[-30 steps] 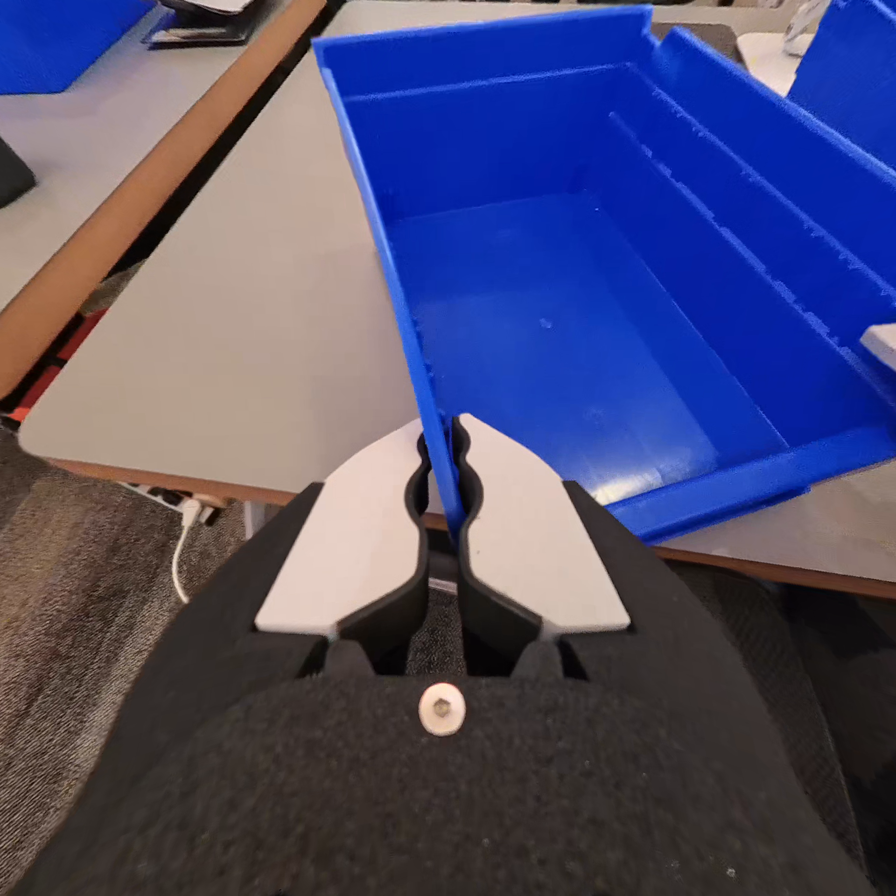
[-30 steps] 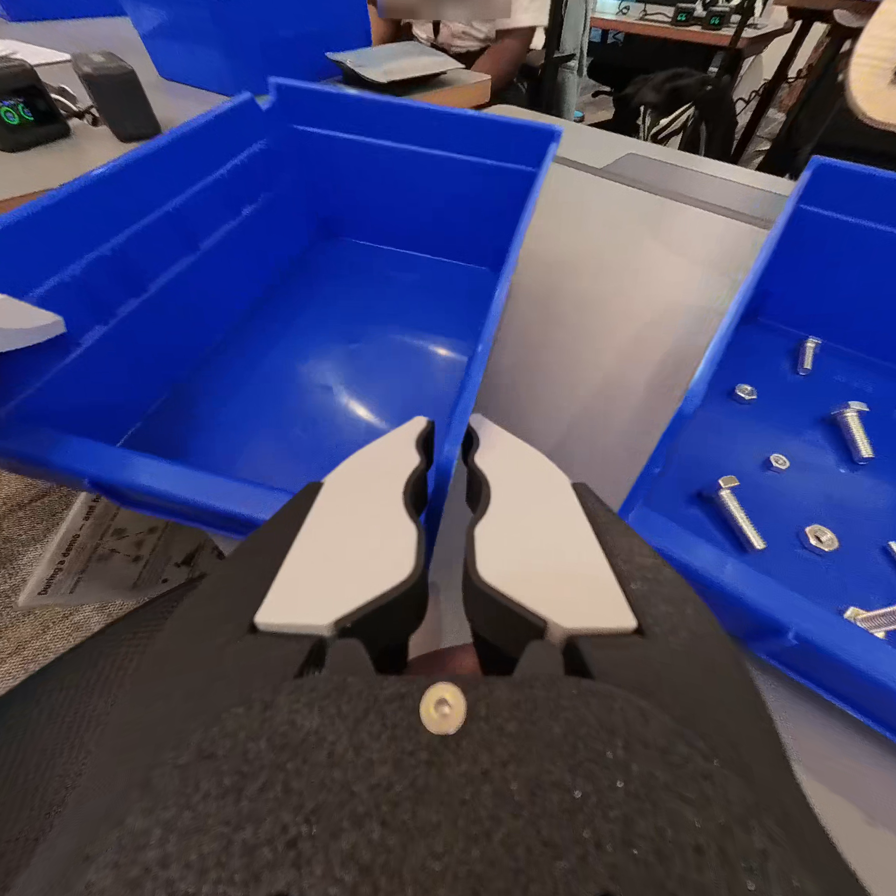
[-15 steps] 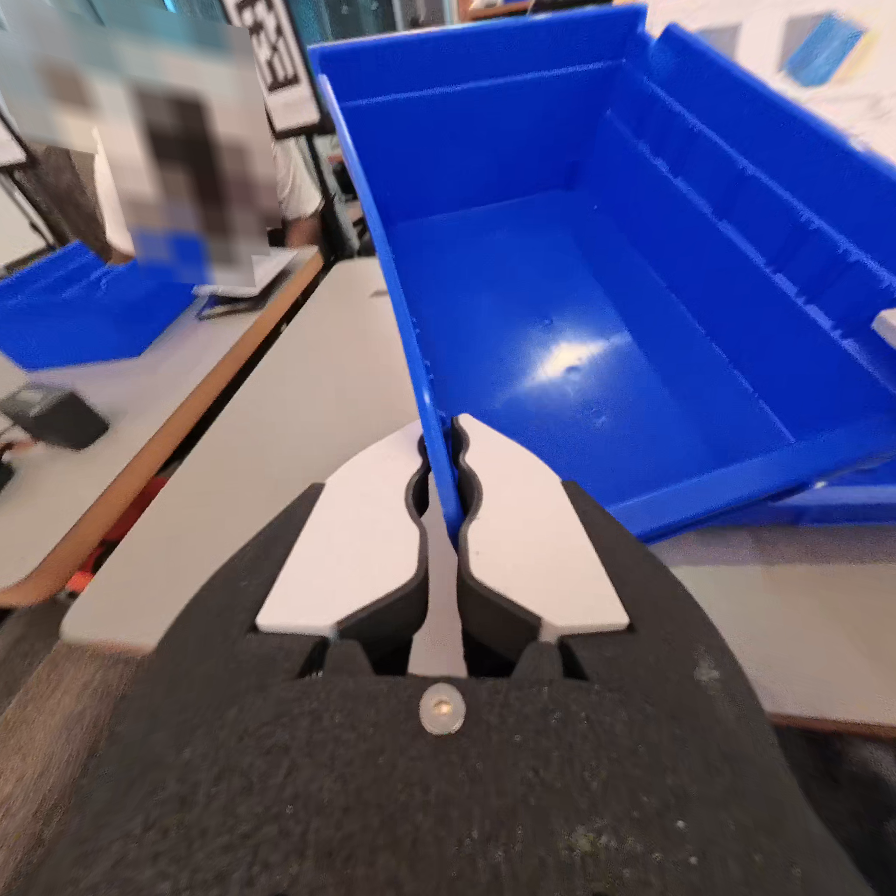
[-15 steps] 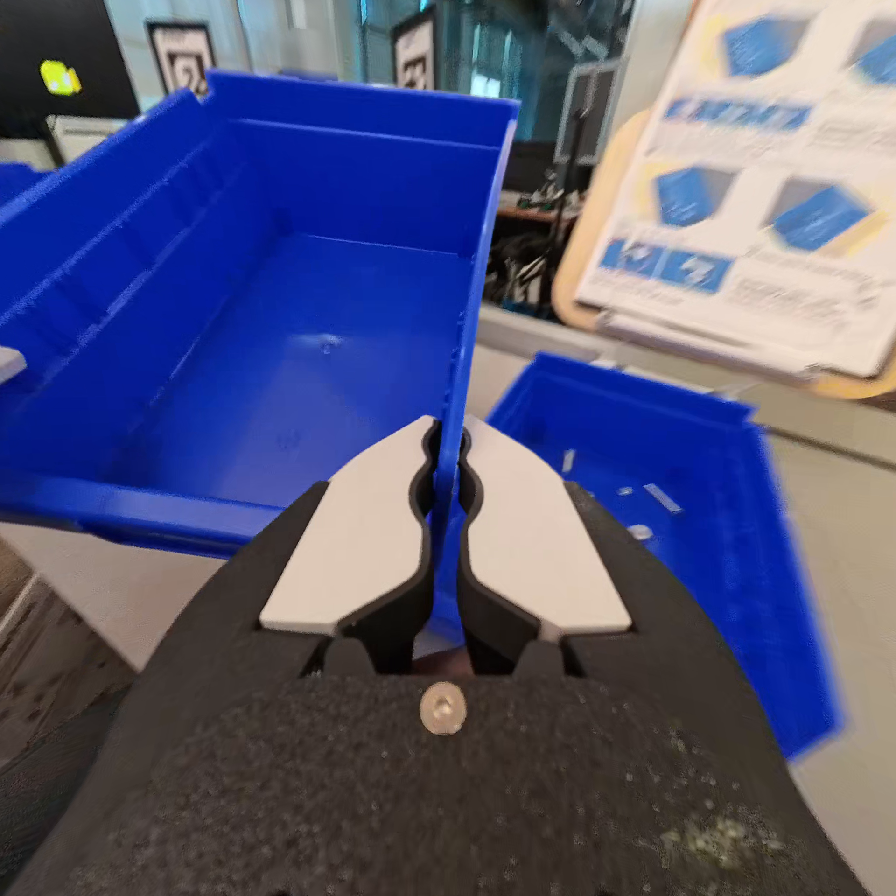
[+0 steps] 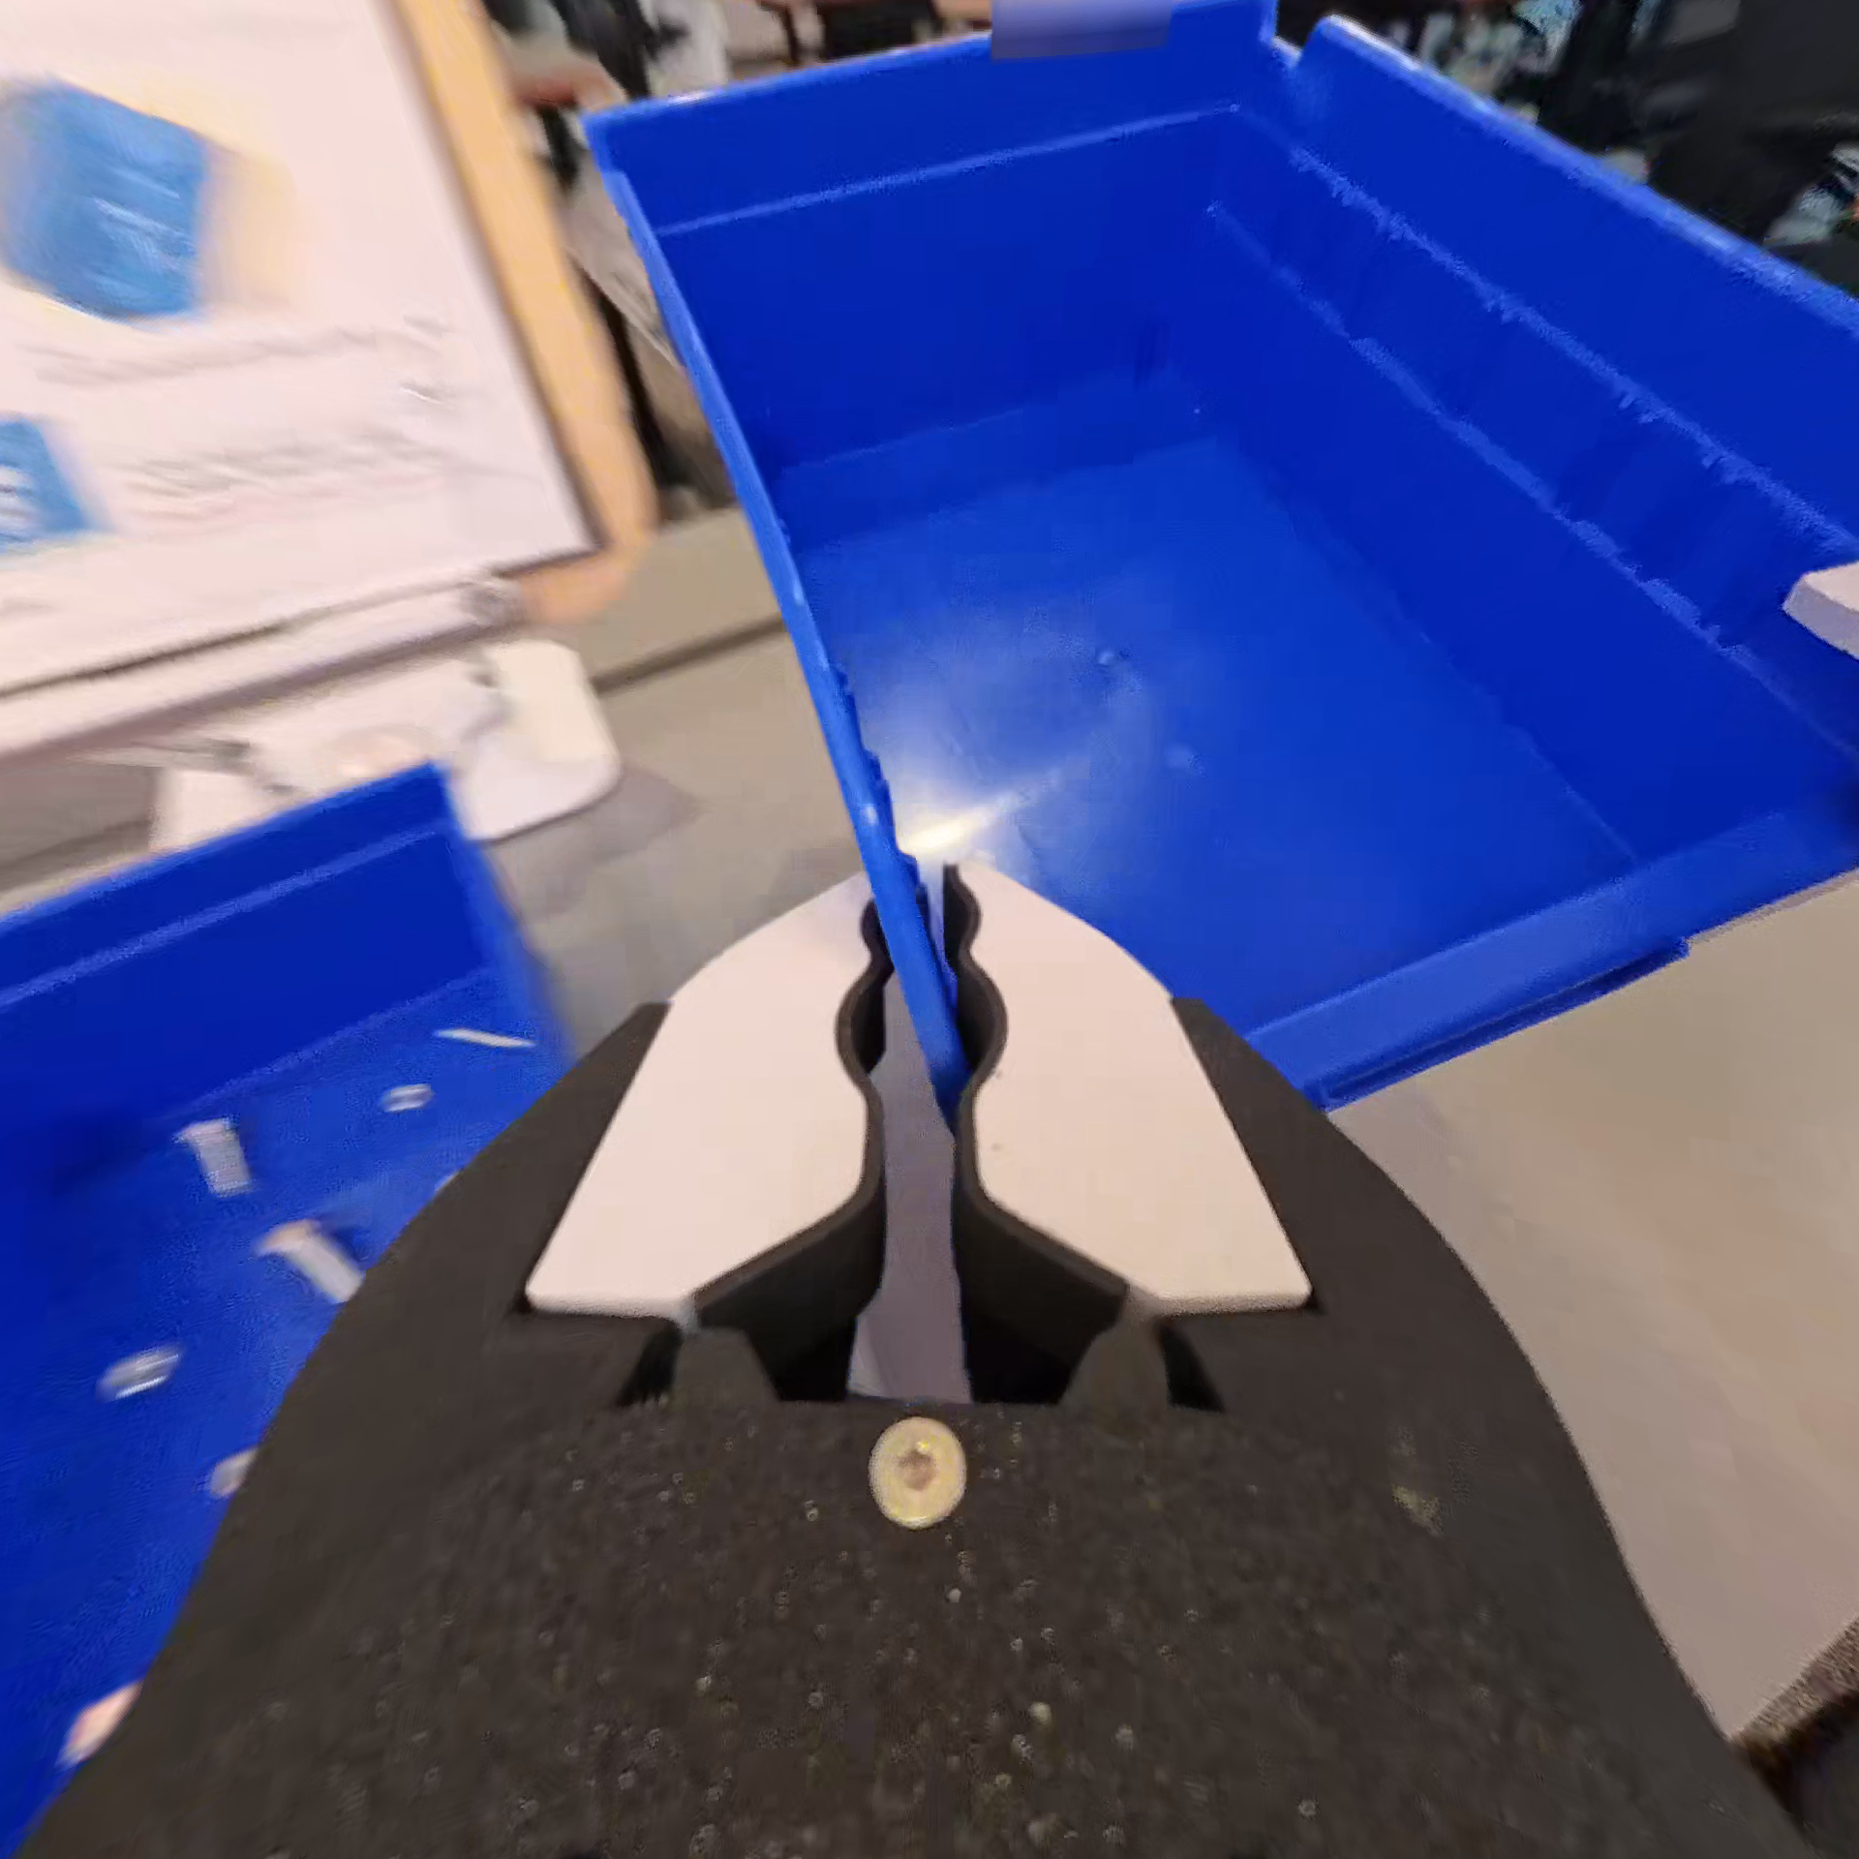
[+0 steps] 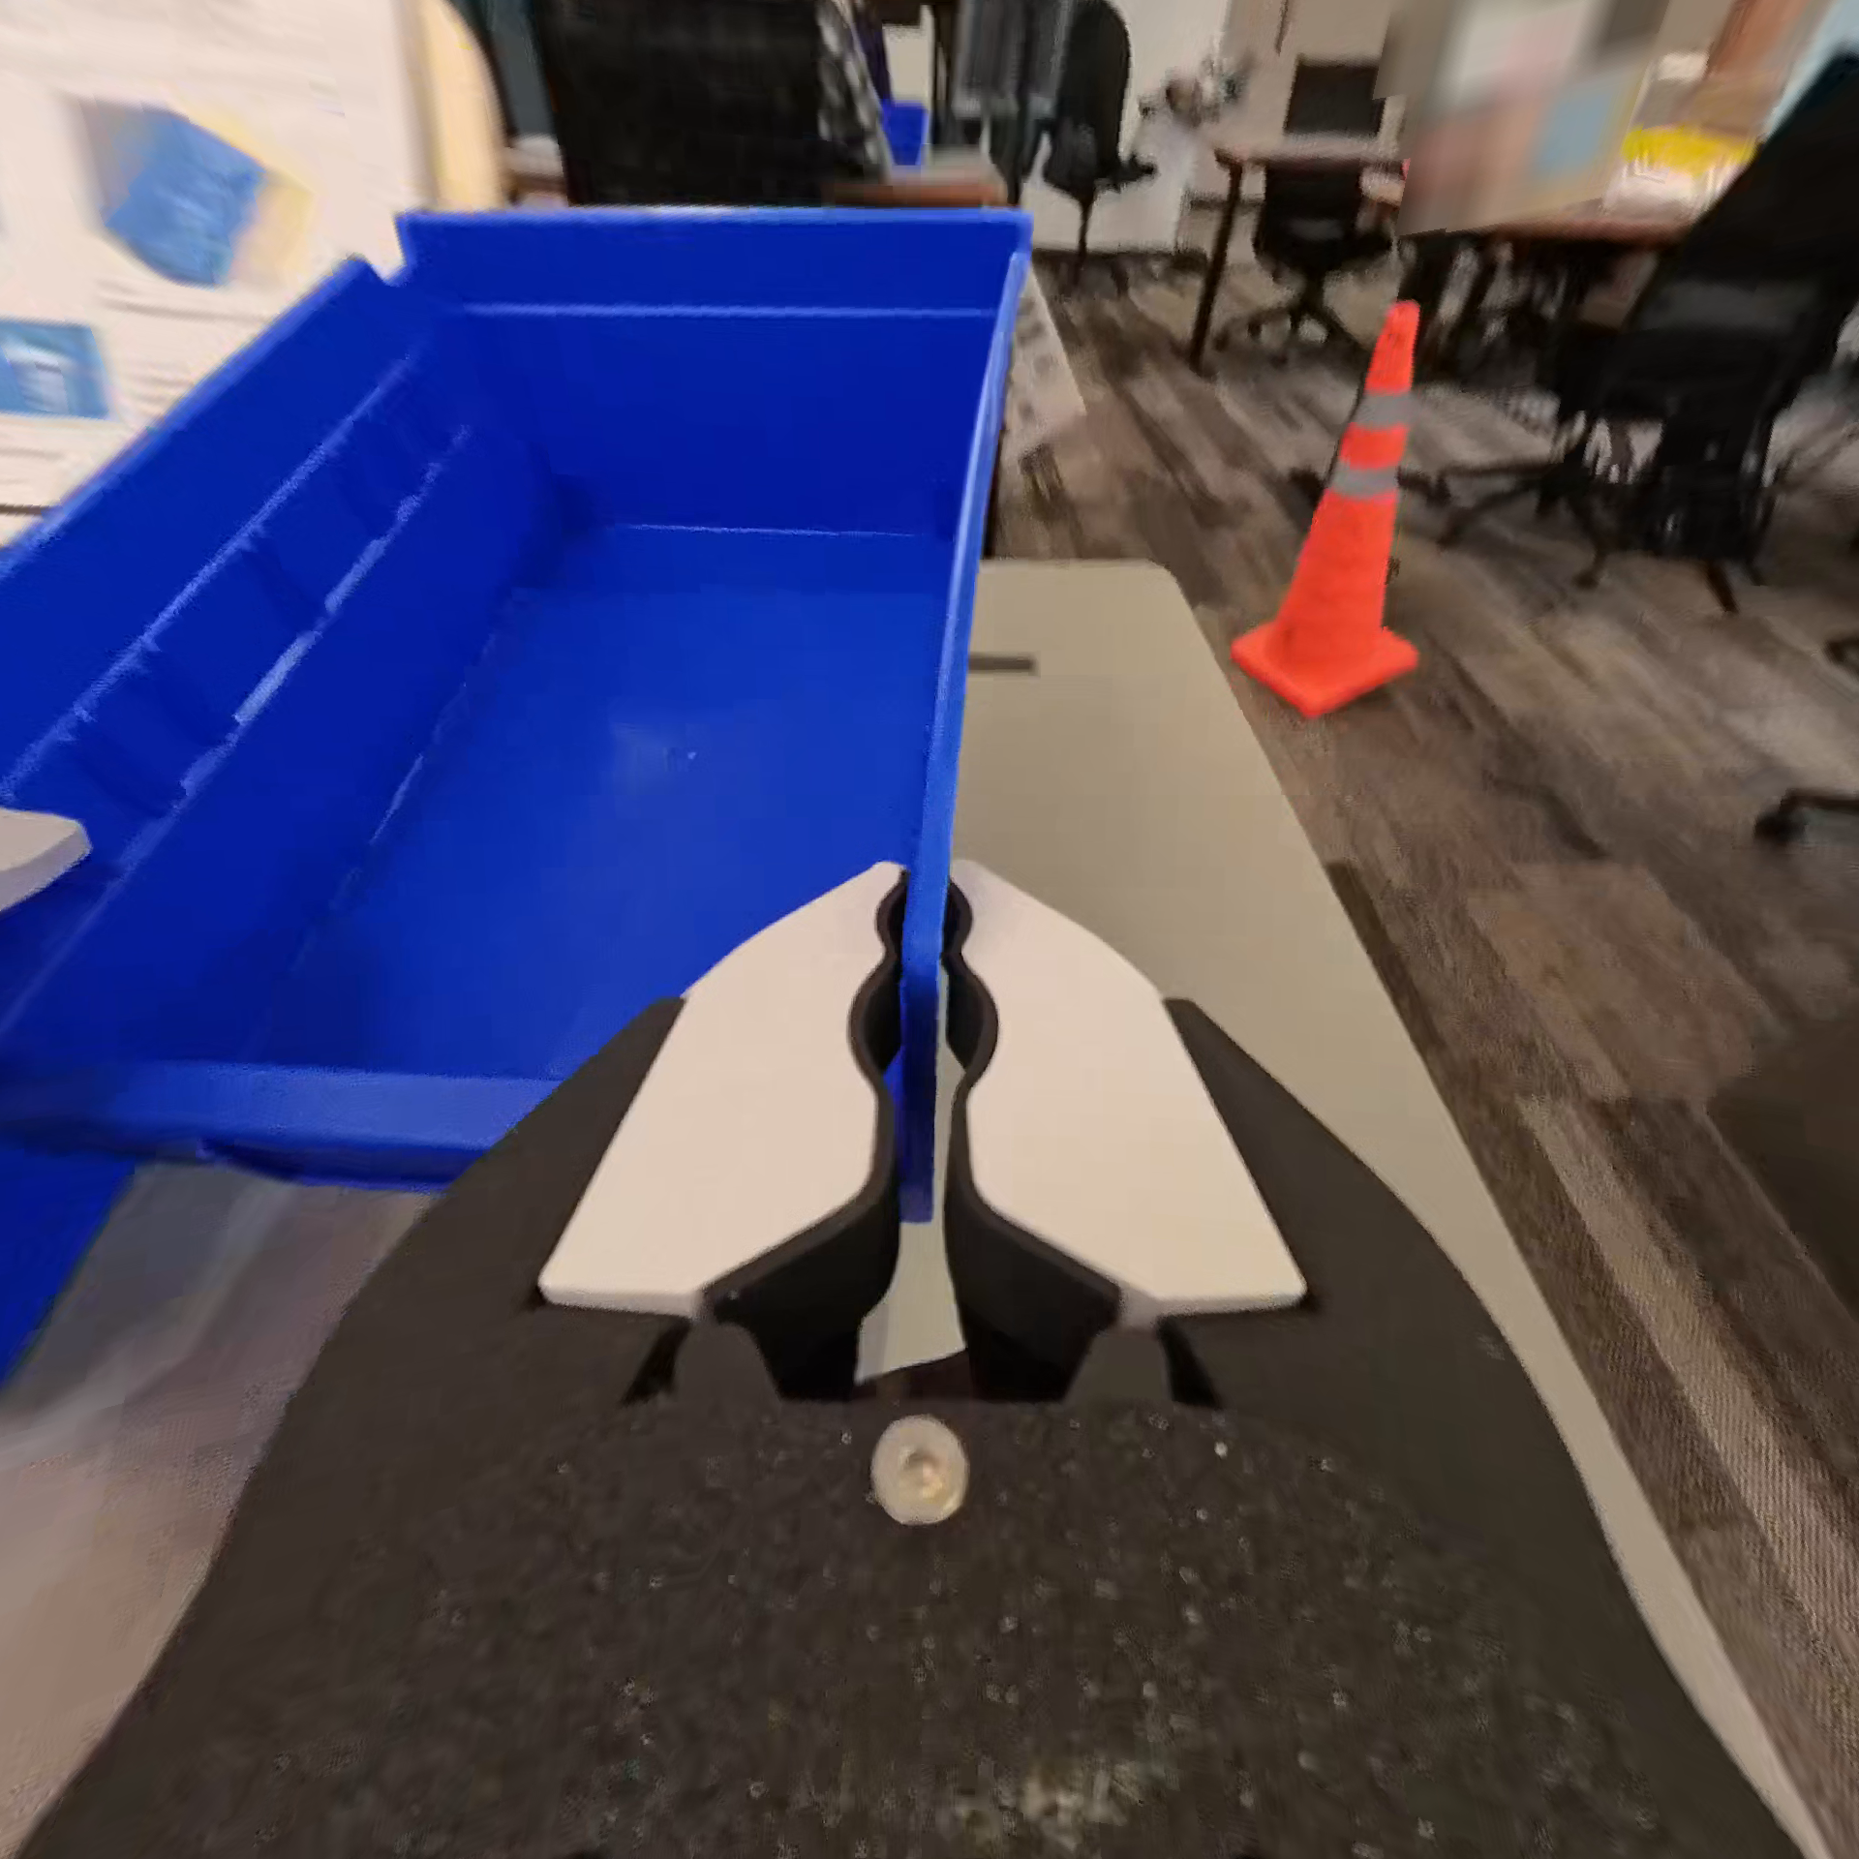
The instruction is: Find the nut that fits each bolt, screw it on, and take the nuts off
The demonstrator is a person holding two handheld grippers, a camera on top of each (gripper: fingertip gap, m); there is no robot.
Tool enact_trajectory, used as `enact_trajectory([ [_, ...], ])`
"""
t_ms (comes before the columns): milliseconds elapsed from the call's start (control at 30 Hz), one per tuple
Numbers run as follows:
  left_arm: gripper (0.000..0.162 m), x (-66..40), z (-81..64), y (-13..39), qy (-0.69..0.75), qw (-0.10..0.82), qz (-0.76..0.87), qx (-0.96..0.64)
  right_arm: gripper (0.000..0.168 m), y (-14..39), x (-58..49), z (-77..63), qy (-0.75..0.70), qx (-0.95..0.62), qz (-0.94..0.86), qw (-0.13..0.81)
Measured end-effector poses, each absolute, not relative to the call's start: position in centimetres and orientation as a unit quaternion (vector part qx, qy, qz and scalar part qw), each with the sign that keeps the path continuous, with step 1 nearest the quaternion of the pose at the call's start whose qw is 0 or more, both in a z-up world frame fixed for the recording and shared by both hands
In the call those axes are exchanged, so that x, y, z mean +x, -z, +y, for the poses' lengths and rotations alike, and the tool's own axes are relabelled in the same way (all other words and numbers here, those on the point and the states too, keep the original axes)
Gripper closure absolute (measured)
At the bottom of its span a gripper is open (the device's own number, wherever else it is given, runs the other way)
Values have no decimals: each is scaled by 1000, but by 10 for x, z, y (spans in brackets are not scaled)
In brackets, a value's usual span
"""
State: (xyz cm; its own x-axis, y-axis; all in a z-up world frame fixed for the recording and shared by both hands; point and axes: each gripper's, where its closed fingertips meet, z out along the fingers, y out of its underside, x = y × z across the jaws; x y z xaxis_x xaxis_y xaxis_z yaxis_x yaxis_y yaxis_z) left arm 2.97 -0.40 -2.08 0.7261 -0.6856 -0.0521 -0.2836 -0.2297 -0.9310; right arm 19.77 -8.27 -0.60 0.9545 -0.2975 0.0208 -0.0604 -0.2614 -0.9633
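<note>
An empty blue bin (image 5: pixel 1207 644) hangs in the air between both grippers. My left gripper (image 5: pixel 910 895) is shut on the bin's left wall. My right gripper (image 6: pixel 925 890) is shut on the same bin's (image 6: pixel 624 765) right wall. Each view shows the other gripper's fingertip on the far wall, in the left wrist view (image 5: pixel 1826 619) and in the right wrist view (image 6: pixel 35 850). A second blue bin (image 5: pixel 231 1056) at the lower left of the left wrist view holds several blurred bolts and nuts (image 5: pixel 302 1252).
The grey table (image 6: pixel 1107 805) lies under the lifted bin, its right edge running beside my right gripper. An orange traffic cone (image 6: pixel 1343 543) stands on the floor beyond. A white poster board (image 5: pixel 251 352) stands at the left. Office chairs and desks fill the background. My hands' fingertips stand some 20 cm from each other.
Both grippers have carried the empty bin to the right and swung it round. The bin of bolts now lies at its left. The grips have not changed.
</note>
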Motion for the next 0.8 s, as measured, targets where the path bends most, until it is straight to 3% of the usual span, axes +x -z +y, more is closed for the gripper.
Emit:
enact_trajectory([
  [233, 152, 104, -12, 108, 189, 458, 332, -803, 165, 93, 278, -75, 61, -833, 137, 532],
  [500, 143, 118, -17, 126, 205, 452, 344, -797, 165, 125, 294, -78, 51, -833, 153, 529],
  [600, 118, 113, -42, 117, 262, 419, 370, -787, 160, 123, 297, -83, 56, -831, 157, 531],
  [667, 117, 81, -65, 95, 298, 419, 384, -767, 135, 99, 299, -97, 102, -814, 178, 543],
  [800, 117, -53, -71, 57, 259, 475, 368, -756, 132, 18, 199, -108, 68, -752, 106, 647],
])
